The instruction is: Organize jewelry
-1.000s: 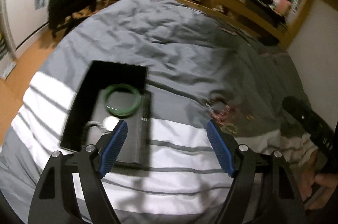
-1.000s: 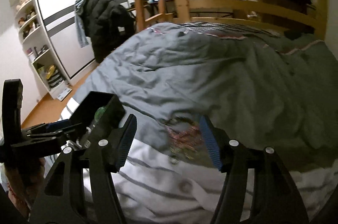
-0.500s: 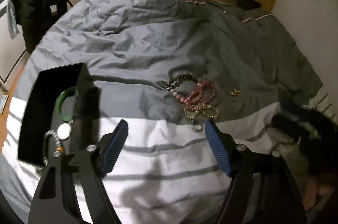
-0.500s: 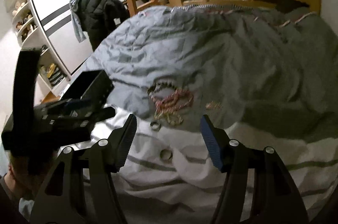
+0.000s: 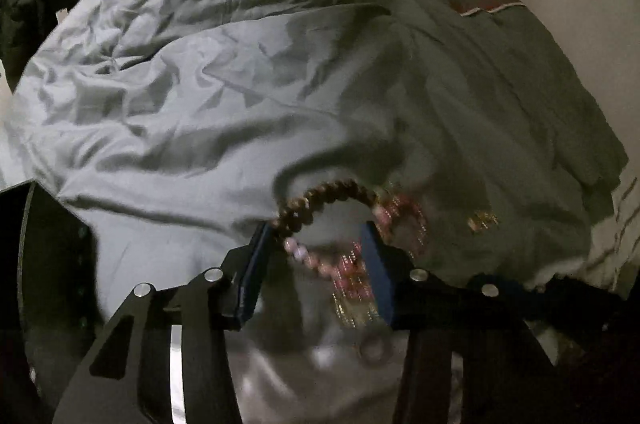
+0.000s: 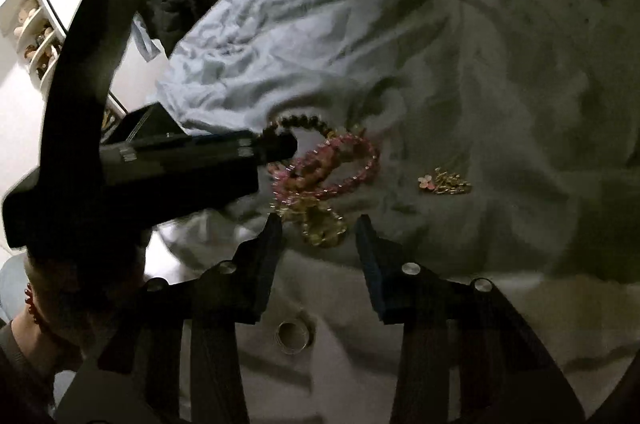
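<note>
At lower centre of the left wrist frame, the left hand-held gripper (image 5: 316, 252) is straddling, fingers apart, the brown bead bracelet (image 5: 320, 199) lying tangled with pink bracelets (image 6: 328, 163) on the duvet (image 5: 200, 83). Light, limp, probably slippery: take one strand crosswise. The right hand-held gripper (image 6: 318, 236) is hovering open.

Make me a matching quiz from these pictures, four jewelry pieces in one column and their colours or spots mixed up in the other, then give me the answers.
Things:
1. beaded bracelet
2. pink bracelets
3. flower charm
4. ring

Descriptions:
A. lies alone on the white stripe, nearest the right gripper's camera
B. dark brown beads, at the far edge of the pile
C. pale pink petals beside a small gold chain, apart to the right of the pile
D. rosy loops in the middle of the pile

Pairs: 1-B, 2-D, 3-C, 4-A
</note>
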Demonstrator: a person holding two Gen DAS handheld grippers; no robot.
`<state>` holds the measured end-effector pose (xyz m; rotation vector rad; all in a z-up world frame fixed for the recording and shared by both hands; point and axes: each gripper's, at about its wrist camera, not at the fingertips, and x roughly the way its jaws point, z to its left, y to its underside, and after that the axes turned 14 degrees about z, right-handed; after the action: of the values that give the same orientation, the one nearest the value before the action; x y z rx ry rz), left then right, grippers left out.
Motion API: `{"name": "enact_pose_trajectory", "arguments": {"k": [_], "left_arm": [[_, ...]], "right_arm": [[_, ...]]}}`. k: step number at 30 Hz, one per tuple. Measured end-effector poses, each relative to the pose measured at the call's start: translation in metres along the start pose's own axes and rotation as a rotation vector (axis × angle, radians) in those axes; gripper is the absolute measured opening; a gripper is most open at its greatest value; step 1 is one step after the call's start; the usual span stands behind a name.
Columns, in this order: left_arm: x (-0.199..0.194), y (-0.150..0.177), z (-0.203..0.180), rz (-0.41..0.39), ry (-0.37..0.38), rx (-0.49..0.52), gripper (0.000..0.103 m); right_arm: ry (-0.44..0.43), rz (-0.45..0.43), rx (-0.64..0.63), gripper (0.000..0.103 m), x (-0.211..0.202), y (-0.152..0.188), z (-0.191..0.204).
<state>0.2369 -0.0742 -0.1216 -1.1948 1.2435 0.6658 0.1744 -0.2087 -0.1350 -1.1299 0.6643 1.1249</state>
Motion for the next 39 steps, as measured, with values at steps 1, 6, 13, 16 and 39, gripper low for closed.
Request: {"name": "enact_pose_trajectory", "arguments": {"k": [1, 6, 13, 16, 39], "left_arm": [[0.006, -0.004, 0.002, 0.008, -0.006, -0.004, 0.034], [0.018, -0.008, 0.006, 0.034, -0.014, -0.005, 0.014], [0.001, -0.011, 0.005, -0.003, 0.0, -0.007, 0.008], [-0.007, -0.008, 0.005, -0.018, 0.005, -0.011, 0.003], [-0.083, 0.025, 0.007, -0.107, 0.016, -0.033, 0.003]], "right_arm": [[0.001, 0.013, 0.004, 0.038, 0.006, -0.002, -0.002], [-0.001, 0.05, -0.007, 0.012, 0.026, -0.007, -0.007], [-0.039, -0.073, 0.052, 0.008, -0.001, -0.011, -0.021], [-0.057, -0.117, 0.08, 0.008, -0.017, -0.011, -0.026], [-0.116, -0.252, 0.104, 0.008, -0.088, 0.006, -0.021]]}}
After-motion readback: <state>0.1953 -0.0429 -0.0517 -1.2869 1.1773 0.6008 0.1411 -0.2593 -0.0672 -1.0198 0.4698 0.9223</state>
